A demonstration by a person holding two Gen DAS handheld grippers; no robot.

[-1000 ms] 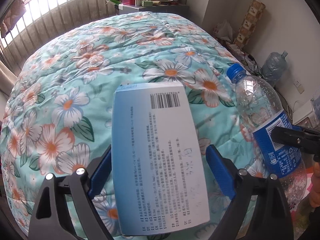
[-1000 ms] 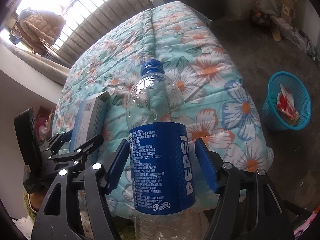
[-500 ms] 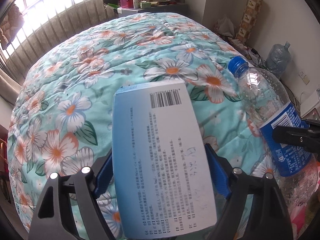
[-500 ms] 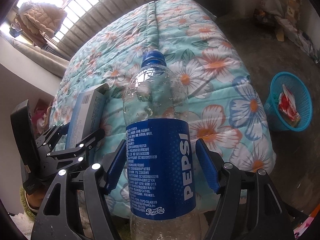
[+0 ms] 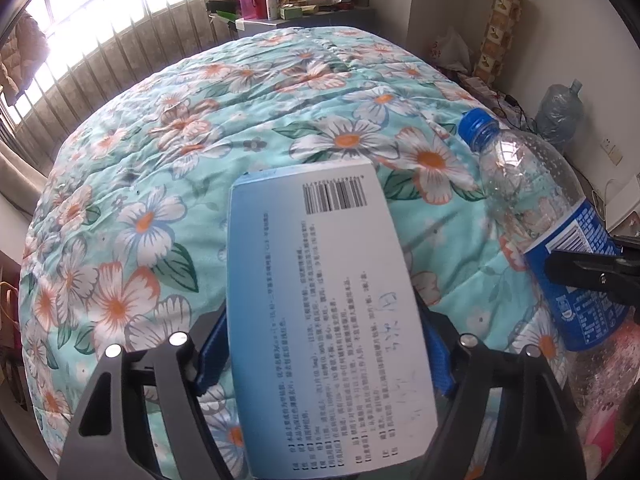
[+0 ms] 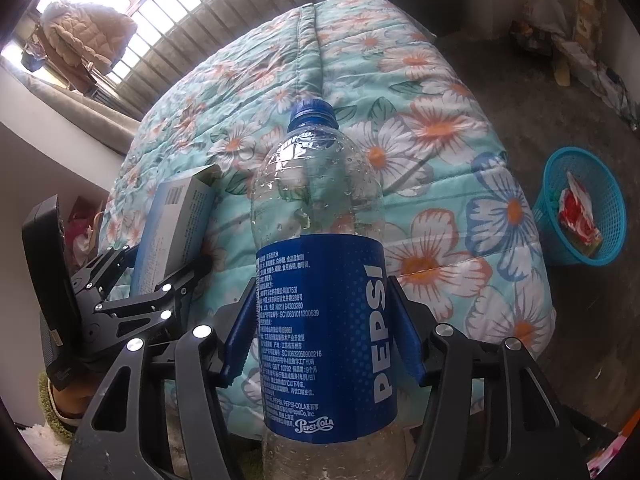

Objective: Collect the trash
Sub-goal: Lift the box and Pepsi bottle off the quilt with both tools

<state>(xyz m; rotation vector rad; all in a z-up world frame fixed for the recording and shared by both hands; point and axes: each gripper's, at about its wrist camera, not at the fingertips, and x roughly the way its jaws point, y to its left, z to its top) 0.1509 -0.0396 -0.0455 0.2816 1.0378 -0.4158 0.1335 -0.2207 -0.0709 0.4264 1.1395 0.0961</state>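
**Left wrist and right wrist: box and Pepsi bottle between closing fingers, over the bed**

Left wrist view: my left gripper [image 5: 324,354] has the blue-and-white carton box [image 5: 324,312] between its fingers, barcode end pointing away from me. Jaws are closing; both blue pads sit right at the box's long edges, look to be touching. Box tilts over the floral quilt [image 5: 160,168], its far end near the quilt; contact not clear. To the right, the Pepsi bottle [image 5: 536,208], blue cap up and away, with a black finger of my right gripper across its label. Cluttered desk [image 5: 296,8] beyond the bed, big water jug [image 5: 560,112] by the wall.

Right wrist view: my right gripper [image 6: 324,336] straddles the empty Pepsi bottle [image 6: 320,264] at the blue label. Jaws closing; pads sit at the label's sides, seem to be in contact. Bottle stands along the fingers, cap [image 6: 312,114] toward the quilt [image 6: 432,152]. My left gripper [image 6: 160,276] shows at left with the box [image 6: 176,224] in it. Blue mesh trash basket [image 6: 608,216] stands on the floor right of the bed, well apart from the bottle, red-and-white wrapper [image 6: 578,212] inside. Padded jacket [image 6: 84,36] hangs by the window.
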